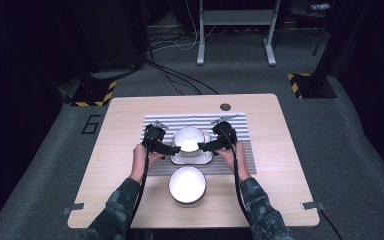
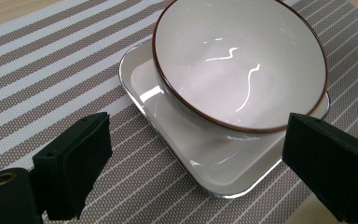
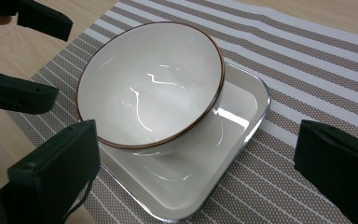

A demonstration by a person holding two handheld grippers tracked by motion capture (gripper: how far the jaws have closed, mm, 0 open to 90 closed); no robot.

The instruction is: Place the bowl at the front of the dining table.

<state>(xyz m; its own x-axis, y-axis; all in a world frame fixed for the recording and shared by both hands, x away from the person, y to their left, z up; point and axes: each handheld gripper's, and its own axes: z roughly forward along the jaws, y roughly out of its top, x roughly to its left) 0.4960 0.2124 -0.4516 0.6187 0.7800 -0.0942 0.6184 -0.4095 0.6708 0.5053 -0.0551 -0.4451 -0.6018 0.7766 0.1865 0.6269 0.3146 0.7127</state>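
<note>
Wooden table: a striped placemat is laid at its middle. Square white plate: set on the placemat, near its front edge. Brown-rimmed white bowl: seated on the plate, tilted. Second white bowl: placed on bare wood just in front of the placemat. Left gripper: held at the plate's left side, jaws spread wide, nothing gripped. Right gripper: held at the plate's right side, jaws likewise spread wide and empty.

Table lit from above, surroundings dark; glare streaks inside bowl.
</note>
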